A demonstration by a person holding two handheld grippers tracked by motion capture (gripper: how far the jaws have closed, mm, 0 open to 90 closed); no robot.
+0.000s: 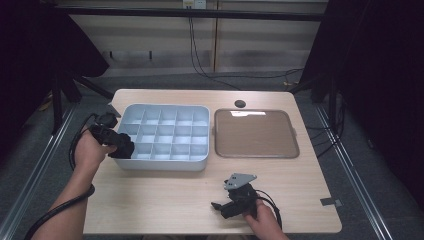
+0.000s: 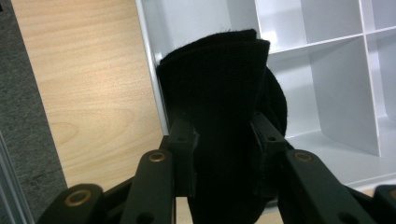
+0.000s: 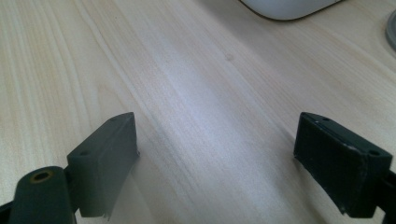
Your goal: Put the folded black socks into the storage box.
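From above I see my left gripper (image 1: 121, 146) holding a black cloth (image 1: 125, 148) at the near-left corner of the grey divided box (image 1: 165, 165). My right gripper (image 1: 218, 206) rests on the table (image 1: 165, 195), near its front edge. A brown tray (image 1: 256, 133) sits just beside the box.

I work in a recording lab: black curtains (image 1: 380, 75) flank my wooden counter (image 1: 165, 200), floor rails (image 1: 30, 185) run alongside, cables (image 1: 200, 60) trail behind.

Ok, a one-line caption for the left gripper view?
Left tongs clamp folded black cloth over the white compartment tray's corner.
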